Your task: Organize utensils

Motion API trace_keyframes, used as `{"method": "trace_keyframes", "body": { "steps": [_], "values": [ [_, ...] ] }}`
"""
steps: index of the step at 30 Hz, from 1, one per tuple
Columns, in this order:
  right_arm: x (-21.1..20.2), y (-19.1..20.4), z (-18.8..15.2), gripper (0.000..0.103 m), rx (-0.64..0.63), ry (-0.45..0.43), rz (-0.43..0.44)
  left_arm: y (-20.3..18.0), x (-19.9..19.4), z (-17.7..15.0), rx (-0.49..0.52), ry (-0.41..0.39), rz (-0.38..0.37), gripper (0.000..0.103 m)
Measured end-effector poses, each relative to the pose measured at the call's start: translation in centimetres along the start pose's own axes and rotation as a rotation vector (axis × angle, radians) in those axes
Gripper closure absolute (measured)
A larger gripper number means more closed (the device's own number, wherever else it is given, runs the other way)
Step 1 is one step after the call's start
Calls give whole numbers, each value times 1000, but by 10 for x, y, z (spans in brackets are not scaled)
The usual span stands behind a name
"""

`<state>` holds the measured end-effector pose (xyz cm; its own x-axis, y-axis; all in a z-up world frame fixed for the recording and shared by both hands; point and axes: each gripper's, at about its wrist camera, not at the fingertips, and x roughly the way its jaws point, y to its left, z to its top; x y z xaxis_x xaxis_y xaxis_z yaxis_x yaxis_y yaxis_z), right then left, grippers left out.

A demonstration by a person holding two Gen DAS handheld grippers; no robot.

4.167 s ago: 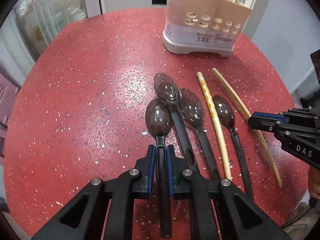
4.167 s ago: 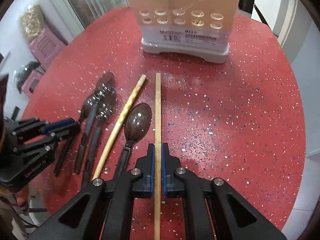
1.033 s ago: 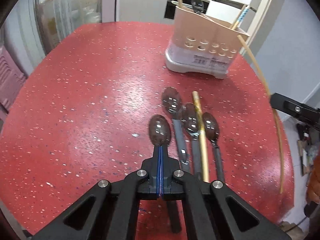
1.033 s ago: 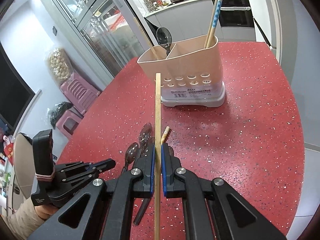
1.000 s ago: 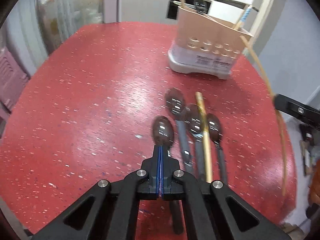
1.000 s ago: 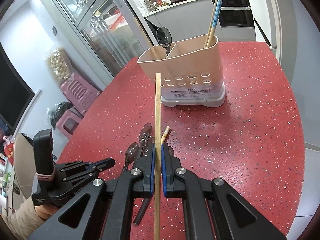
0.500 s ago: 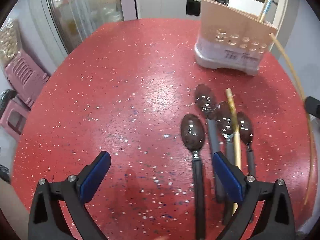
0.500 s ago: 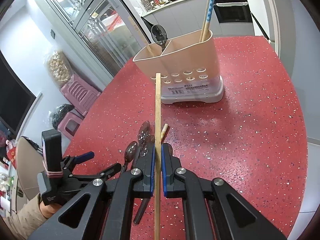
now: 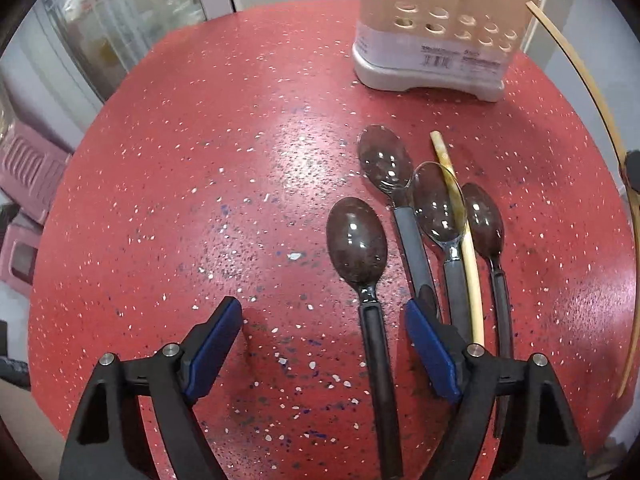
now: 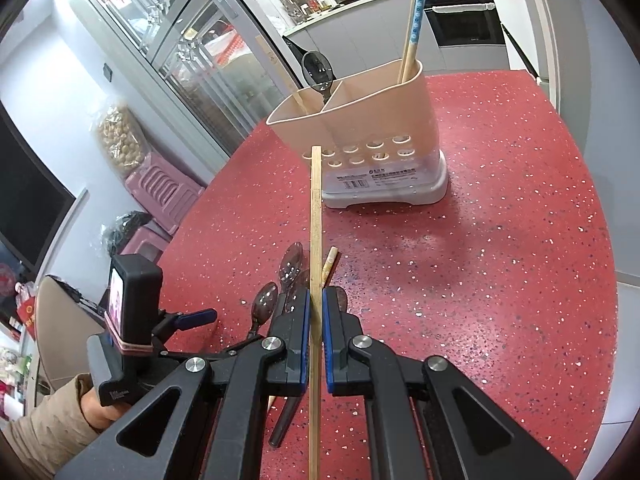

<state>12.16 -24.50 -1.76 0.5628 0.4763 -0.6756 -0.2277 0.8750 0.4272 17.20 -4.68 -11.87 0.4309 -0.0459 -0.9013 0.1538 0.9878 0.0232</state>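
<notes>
Just inside the right-hand pad of the wide-spread left gripper lies a dark translucent plastic spoon on the red speckled counter, ready for grasping, while the right gripper clamps a plain wooden chopstick aimed towards the beige utensil holder.

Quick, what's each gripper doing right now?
Left gripper: open, holding nothing; jaws straddle a spoon lying on the table.
Right gripper: shut on a chopstick.
</notes>
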Motion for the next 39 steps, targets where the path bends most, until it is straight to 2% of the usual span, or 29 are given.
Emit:
{"method": "trace_keyframes", "body": {
  "steps": [3, 5, 8, 10, 12, 13, 15, 24, 33, 39],
  "values": [
    [0, 0, 0, 97, -1, -3, 4, -4, 6, 5, 6, 18, -4, 1],
    [-1, 1, 0, 97, -2, -6, 7, -5, 10, 9, 12, 38, -27, 6],
    [-2, 0, 0, 97, -2, -9, 14, -13, 14, 21, 47, 78, -74, 29],
    [-3, 0, 0, 97, -3, -11, 20, -21, 14, 32, 92, 109, -93, 52],
    [-5, 1, 0, 97, -5, -17, 24, -32, 17, 37, 130, 129, -95, 65],
    [-7, 1, 0, 97, -7, -21, 26, -37, 18, 38, 143, 129, -83, 66],
    [-10, 1, 0, 97, -10, -29, 27, -40, 21, 38, 140, 110, -130, 66],
    [-17, -2, 3, 97, -8, -50, 22, -26, 14, 9, 2, -41, -210, 66],
    [-23, 3, 5, 97, -17, -66, 3, -4, -32, 5, -74, -169, -236, 66],
    [-31, 7, 16, 97, -32, -101, -5, 9, -76, 21, -101, -281, -251, 66]
  ]
}}
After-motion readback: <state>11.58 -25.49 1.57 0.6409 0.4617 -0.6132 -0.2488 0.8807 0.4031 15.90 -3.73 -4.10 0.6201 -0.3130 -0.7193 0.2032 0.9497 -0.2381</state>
